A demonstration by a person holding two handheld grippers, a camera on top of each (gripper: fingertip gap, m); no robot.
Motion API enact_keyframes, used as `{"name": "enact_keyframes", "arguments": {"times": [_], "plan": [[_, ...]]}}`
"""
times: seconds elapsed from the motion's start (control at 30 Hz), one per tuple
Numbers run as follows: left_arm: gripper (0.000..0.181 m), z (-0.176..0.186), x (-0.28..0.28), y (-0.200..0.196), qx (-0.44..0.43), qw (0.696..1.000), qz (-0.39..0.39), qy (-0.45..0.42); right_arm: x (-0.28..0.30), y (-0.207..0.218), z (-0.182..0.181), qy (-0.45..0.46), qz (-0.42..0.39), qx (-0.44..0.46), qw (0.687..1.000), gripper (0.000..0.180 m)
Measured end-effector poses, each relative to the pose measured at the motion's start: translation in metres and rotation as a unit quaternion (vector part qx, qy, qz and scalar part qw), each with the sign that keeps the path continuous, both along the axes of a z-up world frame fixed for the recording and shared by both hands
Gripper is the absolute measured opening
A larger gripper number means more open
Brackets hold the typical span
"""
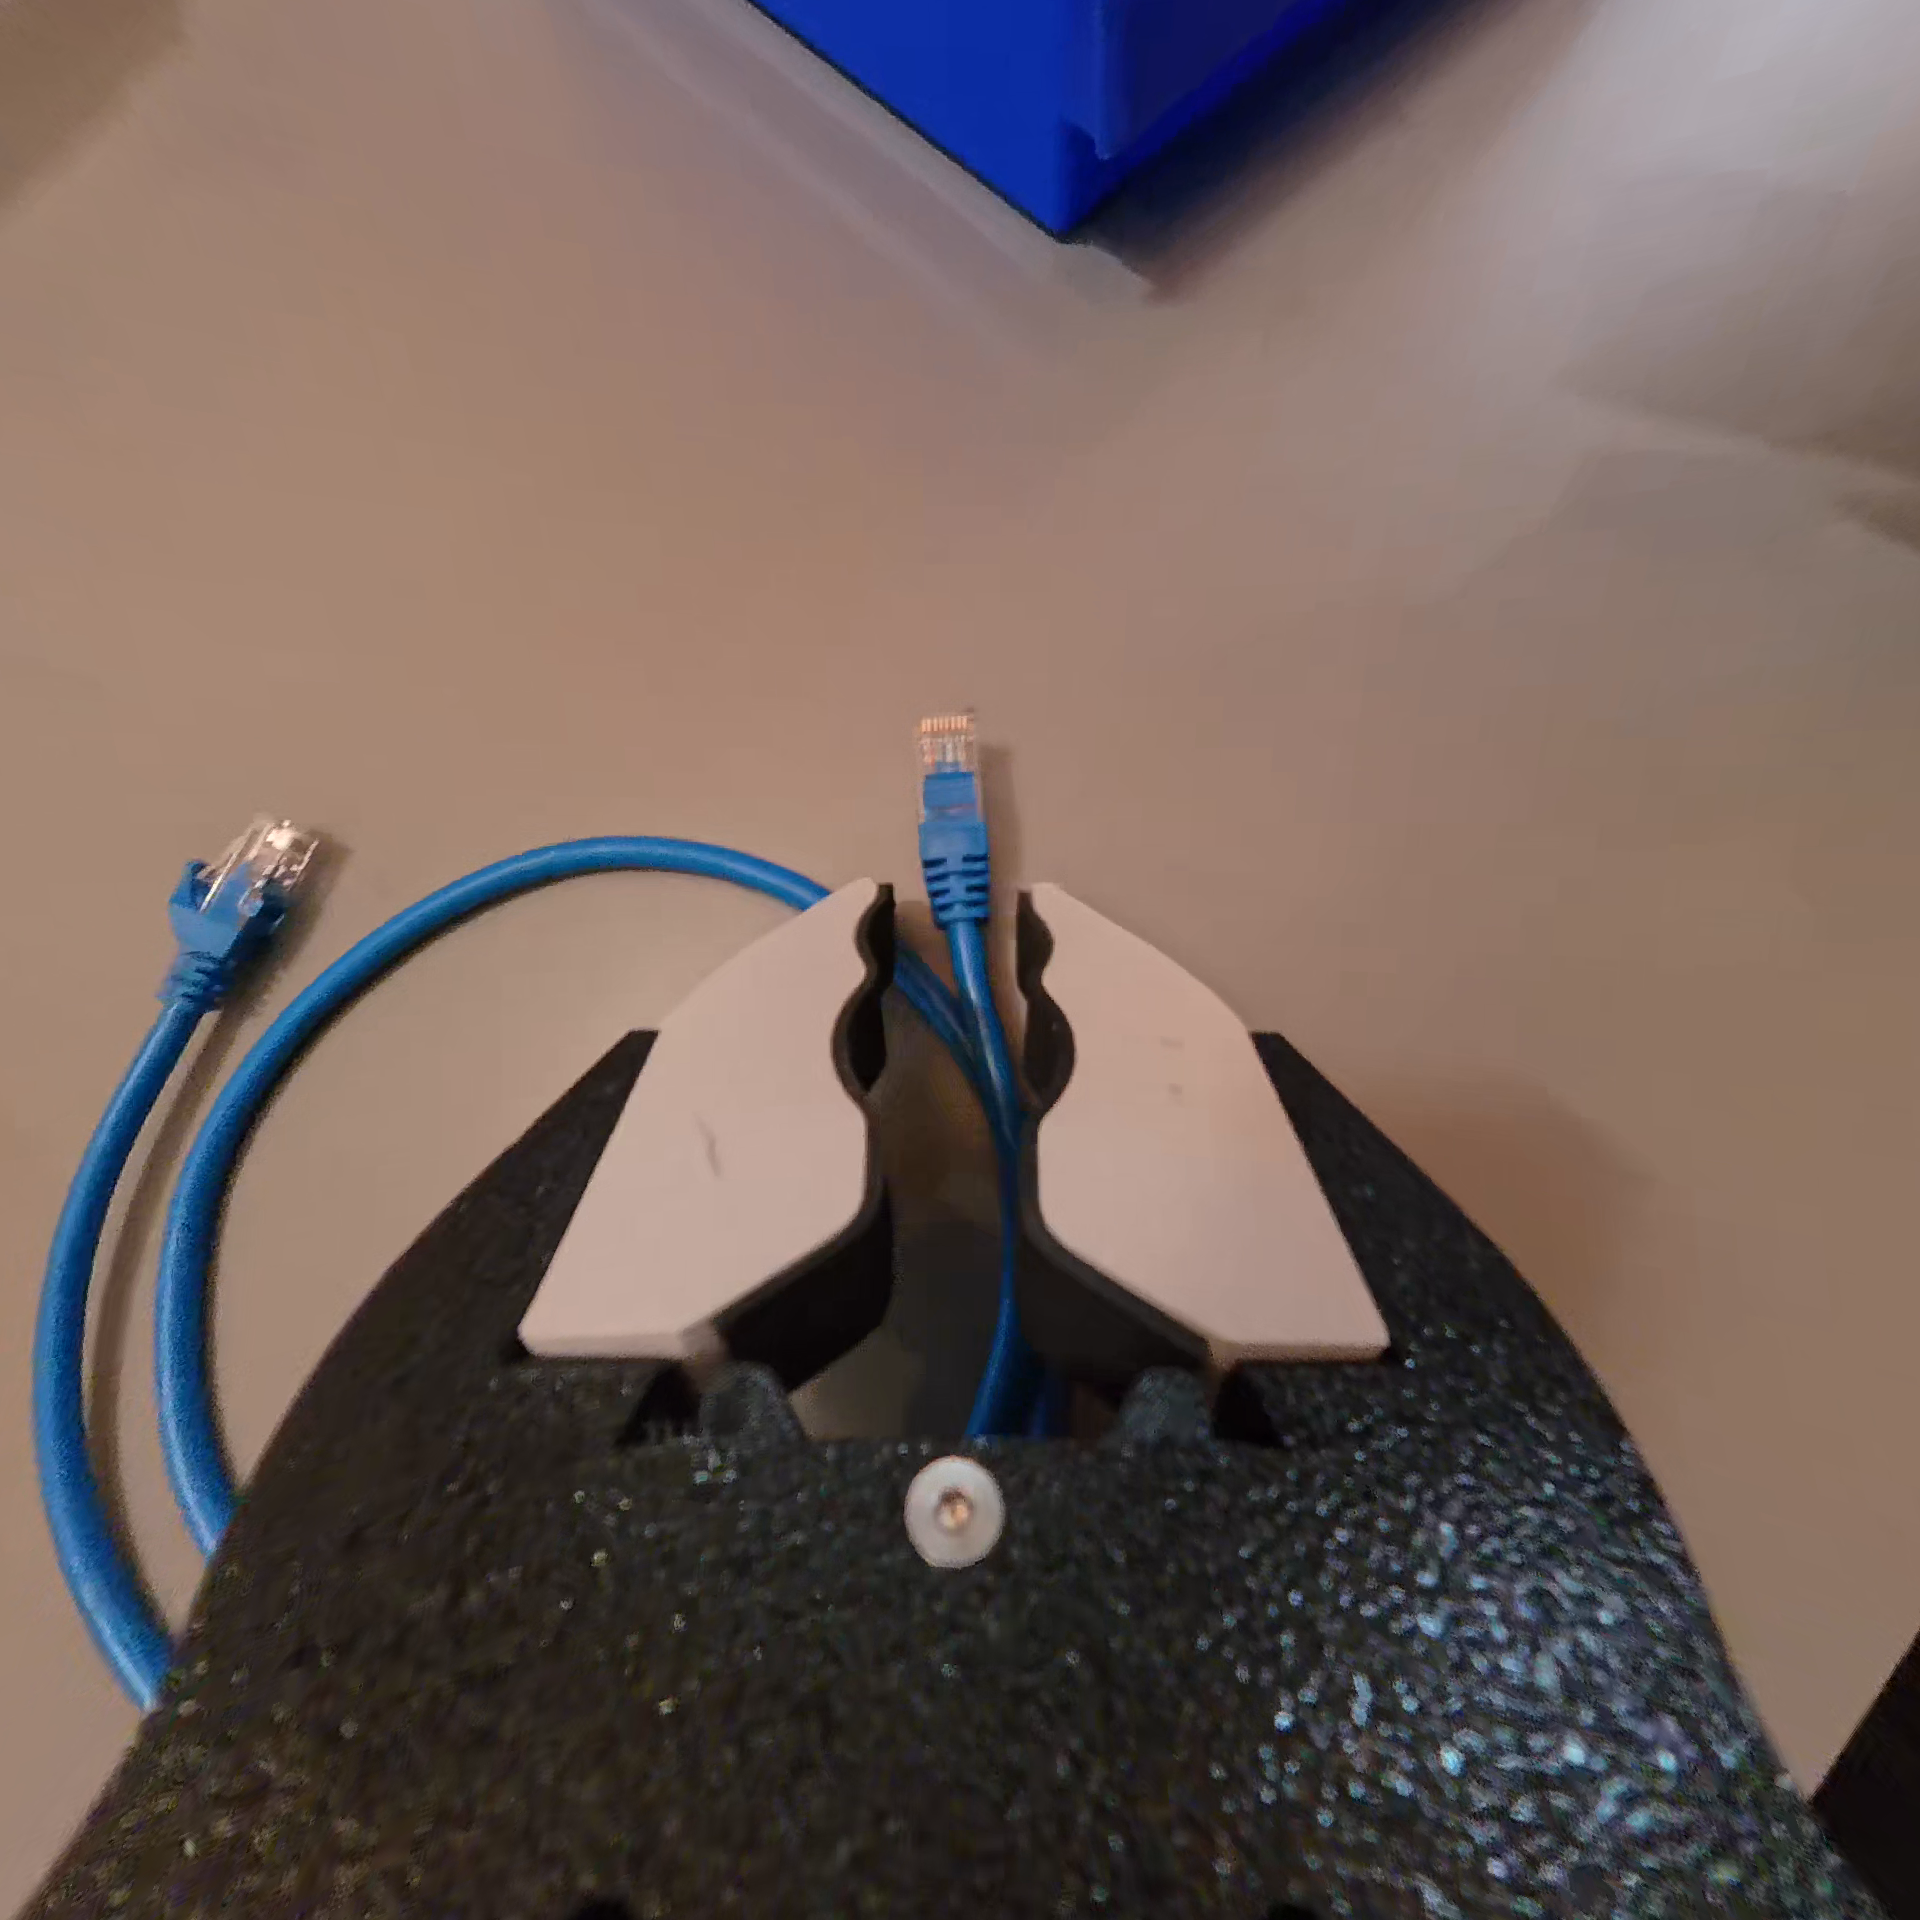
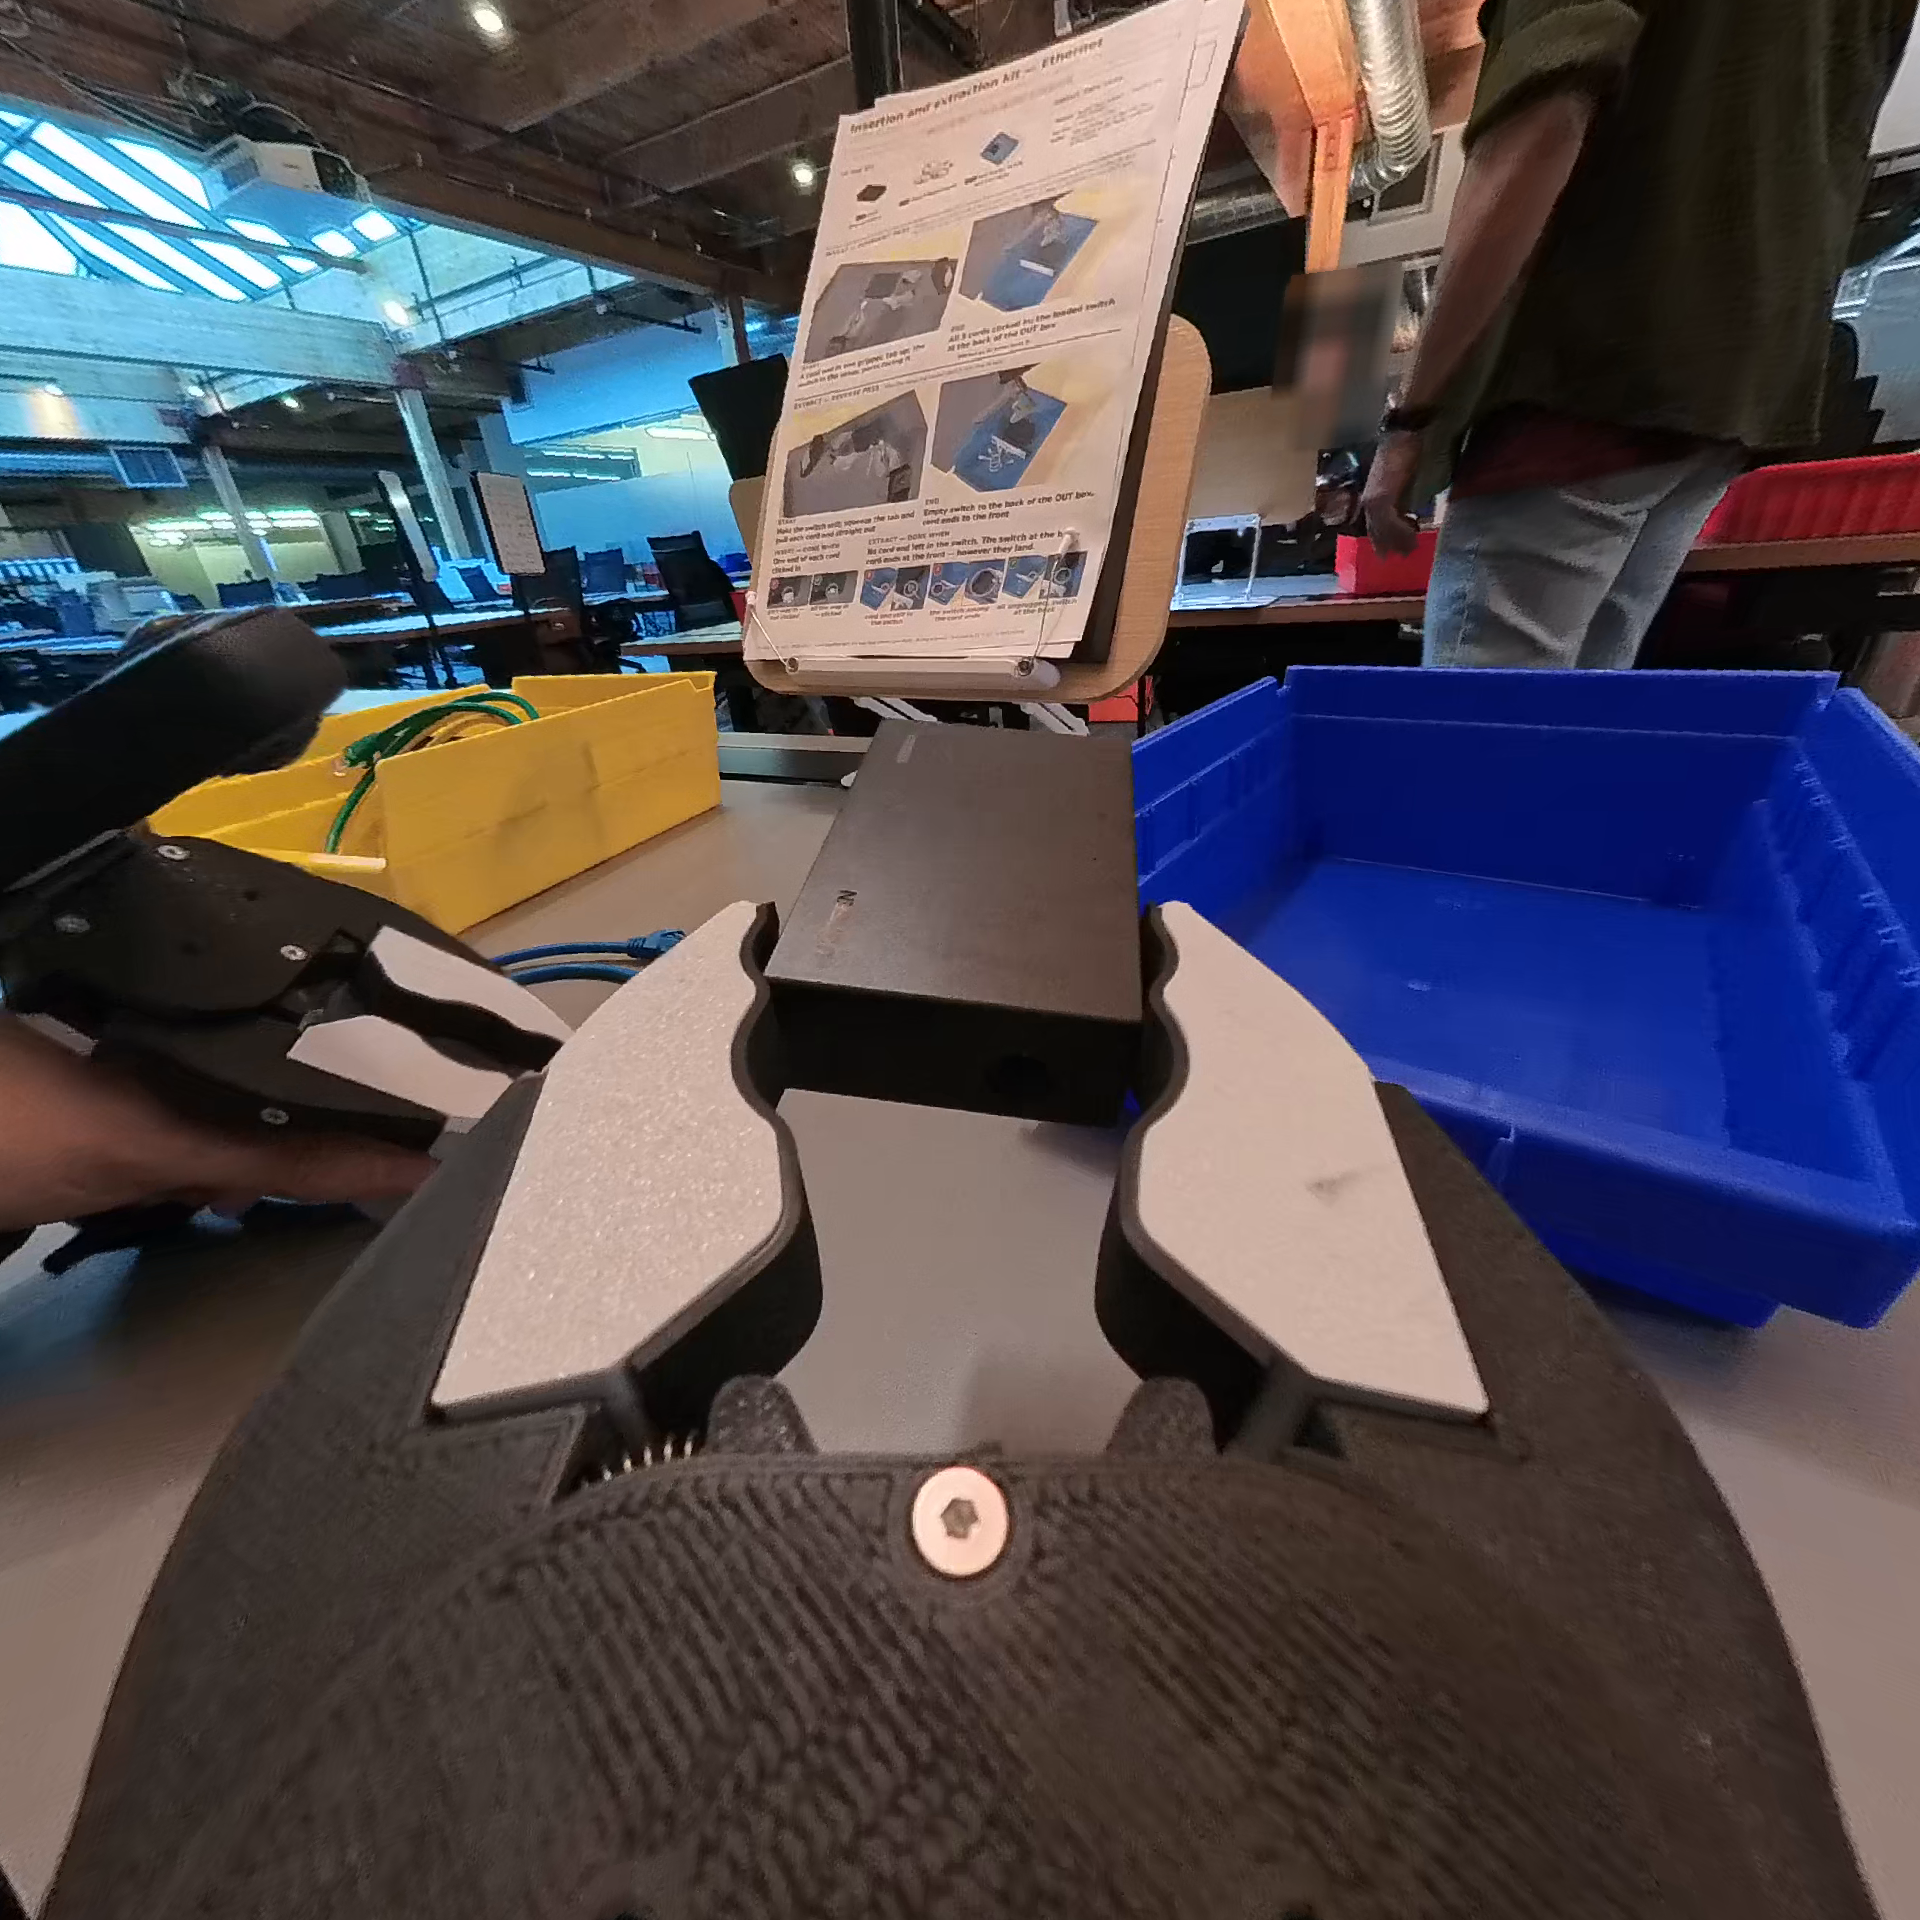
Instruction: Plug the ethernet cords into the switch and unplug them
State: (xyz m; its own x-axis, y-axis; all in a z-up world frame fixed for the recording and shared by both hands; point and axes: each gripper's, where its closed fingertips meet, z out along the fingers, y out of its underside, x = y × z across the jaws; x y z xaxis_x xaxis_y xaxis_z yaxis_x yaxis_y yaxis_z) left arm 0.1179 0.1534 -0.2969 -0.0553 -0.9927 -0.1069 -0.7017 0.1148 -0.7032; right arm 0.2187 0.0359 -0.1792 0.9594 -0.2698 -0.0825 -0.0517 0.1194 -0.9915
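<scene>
A blue ethernet cord (image 1: 312, 997) loops on the grey table. One plug (image 1: 951, 790) sticks out past my left gripper (image 1: 954, 904), whose fingers are closed narrowly on two strands of the cord. The cord's other plug (image 1: 244, 883) lies free at the left. The black switch (image 2: 966, 852) lies on the table ahead of my right gripper (image 2: 956, 935). That gripper's fingers sit against both sides of the switch's near end. The left gripper (image 2: 551, 1039) also shows at the left of the right wrist view, held by a hand (image 2: 156, 1174).
An empty blue bin (image 2: 1558, 1195) stands just right of the switch; its corner shows in the left wrist view (image 1: 1039, 104). A yellow bin (image 2: 540, 821) with a green cable (image 2: 416, 738) is at the back left. An instruction sheet on a stand (image 2: 966, 364) and a person (image 2: 1610, 312) are behind.
</scene>
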Motion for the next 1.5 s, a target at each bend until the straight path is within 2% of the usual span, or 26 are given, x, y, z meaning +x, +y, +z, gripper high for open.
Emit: {"name": "enact_keyframes", "arguments": {"times": [0.13, 0.2, 0.37, 0.47, 0.6, 0.8, 0.93, 1.2, 1.5], "plan": [[0.021, -0.002, -0.008, -0.005, -0.022, 1.0, -0.003, 0.012, 0.0, 0.0, 0.0, 0.001, 0.001, 0.0, 1.0, 0.066], [0.009, -0.003, -0.009, -0.008, -0.036, 0.999, -0.01, 0.02, -0.001, 0.001, -0.001, -0.002, 0.002, -0.004, 1.0, 0.066], [0.017, -0.004, -0.015, -0.007, -0.051, 0.998, -0.004, 0.037, -0.002, 0.002, -0.001, -0.007, 0.002, -0.007, 1.0, 0.066], [0.008, -0.004, -0.015, -0.009, -0.057, 0.998, -0.007, 0.039, -0.001, 0.002, -0.001, -0.002, 0.004, -0.006, 1.0, 0.066], [0.008, -0.002, -0.016, -0.01, -0.051, 0.997, -0.034, 0.048, -0.002, 0.002, -0.002, 0.0, 0.008, -0.007, 1.0, 0.066], [0.007, 0.058, -0.003, -0.041, 0.004, 0.996, -0.084, 0.016, -0.005, 0.004, -0.003, -0.003, 0.018, -0.013, 1.0, 0.066], [0.007, 0.081, 0.005, -0.062, 0.023, 0.99, -0.132, 0.03, -0.006, 0.005, -0.003, -0.006, 0.021, -0.016, 1.0, 0.066], [0.007, 0.094, 0.014, -0.076, 0.043, 0.978, -0.193, 0.071, -0.013, 0.008, -0.005, -0.018, 0.038, -0.027, 0.999, 0.066], [0.007, 0.095, 0.024, -0.078, 0.042, 0.975, -0.2, 0.087, -0.02, 0.012, -0.006, -0.041, 0.048, -0.037, 0.997, 0.066]]}}
